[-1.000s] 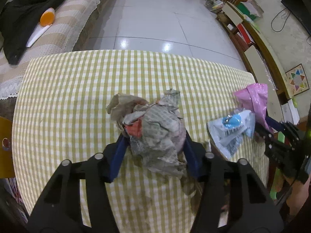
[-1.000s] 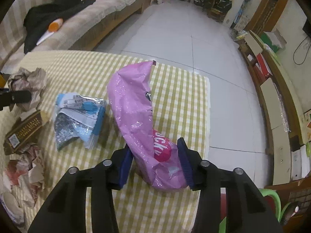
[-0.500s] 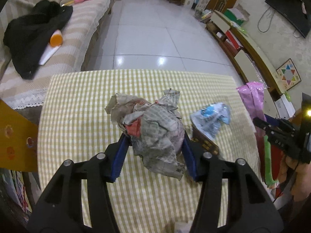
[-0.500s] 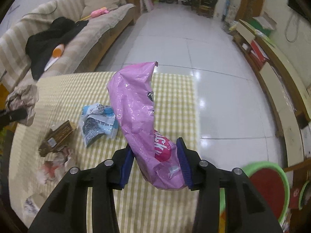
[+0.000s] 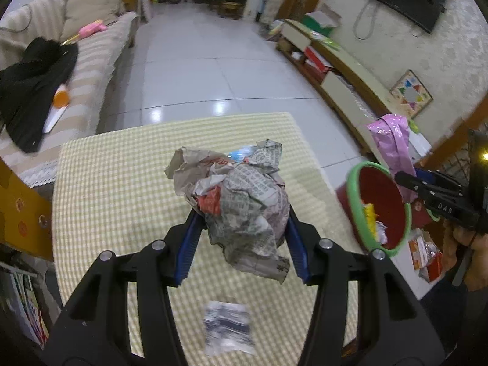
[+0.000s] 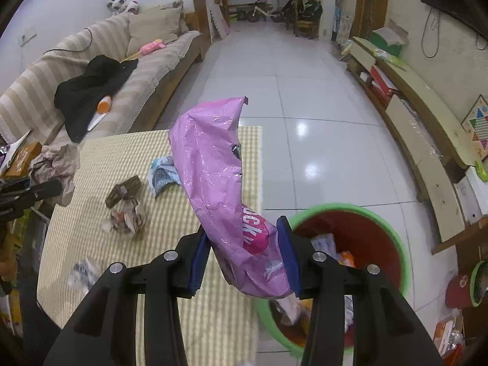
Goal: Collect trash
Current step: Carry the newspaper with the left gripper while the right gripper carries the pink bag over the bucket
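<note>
over the tabletop edge: both tongs carry trash, red bin with green rim sits on the floor just beside the tabletop (image 6: pixel 91 183).
left tongs: left tongs (image 5: pixel 241 241) clamped on a crumpled newspaper wad (image 5: pixel 241 201), blue pads pressing both flanks; wad held clear above the checked cloth.
right tongs: right tongs (image 6: pixel 244 253) clamped on the lower end of a pink snack bag (image 6: pixel 213 164); bag stands up and leans left, its bottom hanging over the bin (image 6: pixel 393 228).
step in hand: looks like carry-and-drop into the bin, right load first since it is nearly over the opening.
do it well: centre the bag's low end over the red interior, not the rim, before spreading the pads; the tall bag will likely tip as it goes, so lean it toward the bin.
left load: wad is loose and ragged, a flap hangs below; keep the squeeze until it is over the opening, bring it in from the tabletop side, and keep the two tongs from colliding.
trash left on tabletop: blue-white wrapper (image 6: pixel 164 174), brown carton (image 6: pixel 123 190), crumpled paper (image 6: pixel 128 216), small foil packet (image 6: pixel 84 271).
hard to make out: foil packet is blurred in both views, print unreadable.
hidden: bin's near side is behind the right tongs and bag; how full it is cannot be told.
cut off: the person shows only as a bit of hand at the frame edge.
</note>
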